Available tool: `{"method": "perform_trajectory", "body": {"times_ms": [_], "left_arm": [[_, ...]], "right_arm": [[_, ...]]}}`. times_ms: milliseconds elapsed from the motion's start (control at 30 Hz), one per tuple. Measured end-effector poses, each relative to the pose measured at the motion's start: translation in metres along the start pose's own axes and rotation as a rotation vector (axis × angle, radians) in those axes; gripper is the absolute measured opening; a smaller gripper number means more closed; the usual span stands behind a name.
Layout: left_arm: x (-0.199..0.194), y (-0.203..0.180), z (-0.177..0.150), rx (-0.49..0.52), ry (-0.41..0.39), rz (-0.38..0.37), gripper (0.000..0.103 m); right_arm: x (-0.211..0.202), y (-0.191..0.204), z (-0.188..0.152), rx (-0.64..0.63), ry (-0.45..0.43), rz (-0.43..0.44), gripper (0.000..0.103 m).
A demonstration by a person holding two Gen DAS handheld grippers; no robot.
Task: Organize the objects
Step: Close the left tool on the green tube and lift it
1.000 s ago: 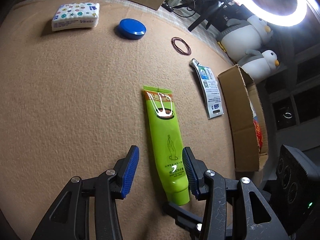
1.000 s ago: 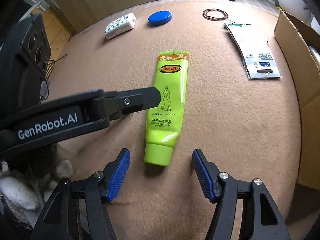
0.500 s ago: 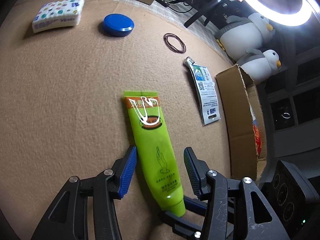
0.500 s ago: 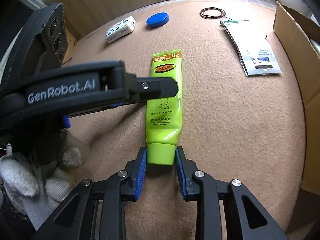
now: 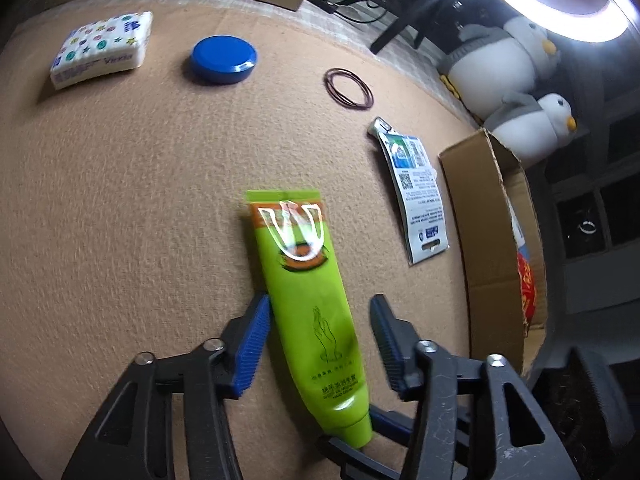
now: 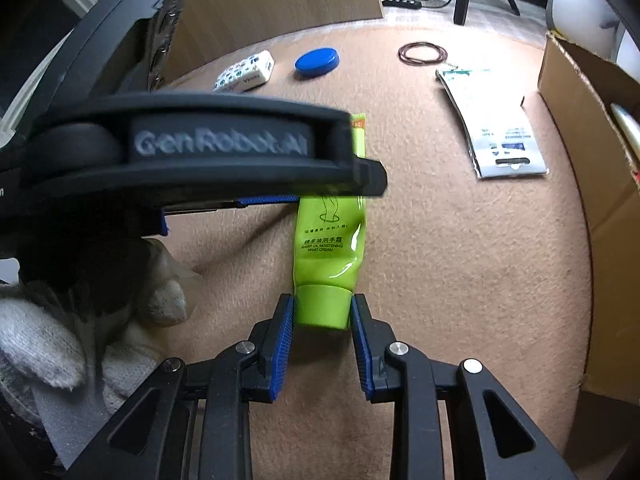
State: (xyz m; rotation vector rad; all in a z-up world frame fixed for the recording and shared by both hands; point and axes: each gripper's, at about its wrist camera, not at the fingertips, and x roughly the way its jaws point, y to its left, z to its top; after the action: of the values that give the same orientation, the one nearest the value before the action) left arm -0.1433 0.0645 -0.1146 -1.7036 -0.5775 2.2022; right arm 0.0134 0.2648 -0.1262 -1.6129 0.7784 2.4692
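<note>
A lime-green hand cream tube [image 5: 296, 264] lies on the tan felt table [image 5: 120, 200], cap end towards me. My right gripper [image 6: 322, 308] is shut on the tube's green cap [image 6: 322, 316], with one blue pad against each side. My left gripper [image 5: 320, 312] straddles the tube's lower body and its jaws are closing. Its left pad [image 5: 254, 340] is at the tube's edge, while a gap remains at the right pad [image 5: 386, 336]. In the right wrist view the left gripper's black body [image 6: 200, 152] covers the tube's [image 6: 328, 232] upper half.
A tissue pack [image 5: 102, 50], a blue lid [image 5: 223, 58] and brown rubber bands [image 5: 348, 88] lie at the far side. A white sachet [image 5: 416, 184] lies beside an open cardboard box [image 5: 480, 232] on the right. A gloved hand [image 6: 60, 340] is at the left.
My right gripper closed from wide open onto the tube's cap. My left gripper shifted over the tube, which was beside its right pad and now lies between the pads.
</note>
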Motion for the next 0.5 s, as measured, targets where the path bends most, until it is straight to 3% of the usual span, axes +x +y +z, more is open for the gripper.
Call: {"method": "perform_trajectory", "body": {"times_ms": [67, 500], "left_arm": [[0.0, 0.005, 0.0, -0.009, -0.001, 0.0, 0.03], [-0.005, 0.009, 0.002, -0.061, -0.027, -0.076, 0.024]], "right_arm": [[0.002, -0.01, -0.001, 0.059, 0.014, 0.057, 0.026], [0.0, -0.012, 0.002, 0.072, 0.011, 0.058, 0.026]]}}
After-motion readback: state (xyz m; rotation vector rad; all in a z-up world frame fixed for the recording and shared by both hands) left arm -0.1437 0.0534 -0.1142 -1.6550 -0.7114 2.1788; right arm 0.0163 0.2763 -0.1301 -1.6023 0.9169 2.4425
